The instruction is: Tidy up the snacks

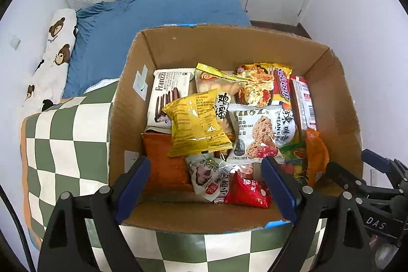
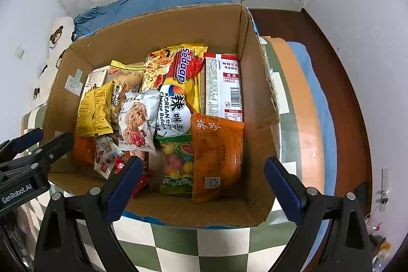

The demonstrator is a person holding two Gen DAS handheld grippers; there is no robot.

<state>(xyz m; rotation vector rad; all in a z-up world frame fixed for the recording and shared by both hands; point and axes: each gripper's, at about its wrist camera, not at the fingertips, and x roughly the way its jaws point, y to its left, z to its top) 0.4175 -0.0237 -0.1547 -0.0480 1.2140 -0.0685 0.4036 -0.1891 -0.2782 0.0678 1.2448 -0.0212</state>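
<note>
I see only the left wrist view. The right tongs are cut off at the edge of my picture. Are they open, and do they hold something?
Observer: The right tongs are open and hold nothing; they hang over the near right part of the box.
Operator: Thank you. The orange packet near the right wall is only a thin strip for me. How does it lie?
Observer: The orange packet lies printed side up beside the right wall, and its left edge seems to rest on the candy bag.
</note>
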